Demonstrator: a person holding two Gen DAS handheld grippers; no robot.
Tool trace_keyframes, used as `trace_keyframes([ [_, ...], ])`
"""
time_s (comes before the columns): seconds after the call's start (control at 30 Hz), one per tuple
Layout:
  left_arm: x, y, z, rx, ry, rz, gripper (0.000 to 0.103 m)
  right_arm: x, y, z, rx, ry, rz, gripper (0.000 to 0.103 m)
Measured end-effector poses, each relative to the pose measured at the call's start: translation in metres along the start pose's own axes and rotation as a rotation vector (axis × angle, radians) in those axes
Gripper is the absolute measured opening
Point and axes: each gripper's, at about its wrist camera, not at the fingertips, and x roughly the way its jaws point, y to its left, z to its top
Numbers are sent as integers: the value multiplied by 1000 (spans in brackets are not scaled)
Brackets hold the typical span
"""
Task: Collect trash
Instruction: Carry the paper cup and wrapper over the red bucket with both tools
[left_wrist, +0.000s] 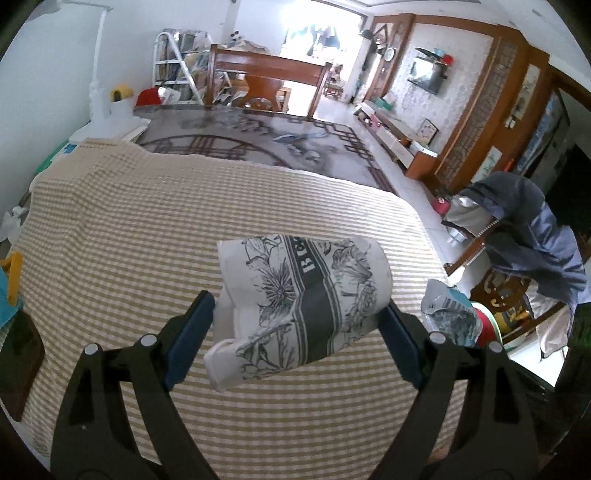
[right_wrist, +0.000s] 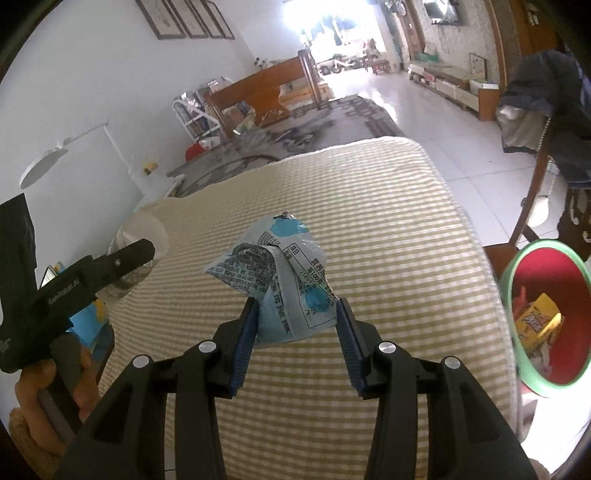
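Paper cup (left_wrist: 299, 306) sits clenched sideways in your left tool (left_wrist: 295, 325); your right tool (right_wrist: 295, 325) pinches the crumpled snack wrapper (right_wrist: 273, 280), both lifted clear of the counter (right_wrist: 369, 229) for the red bin (right_wrist: 546, 317).

i see a paper cup (left_wrist: 295, 306) with matt printed flowers, a crinkled glossy foil wrapper (right_wrist: 280, 284), ribbed woven cloth (left_wrist: 184, 206) beneath, and a smooth plastic bin (right_wrist: 546, 317).

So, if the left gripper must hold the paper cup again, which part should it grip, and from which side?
Grip the paper cup across its printed mid-wall, from the near side, as the left gripper does now. The cup lies sideways and its lower end is crushed, so probably only the middle gives both pads firm, rounded wall.
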Motion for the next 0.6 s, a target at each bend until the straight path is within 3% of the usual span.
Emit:
trace_keyframes([
  [0.6,2,-52,-11,104,31,-82,84,-42,-47,1,81,-92,-128,43],
])
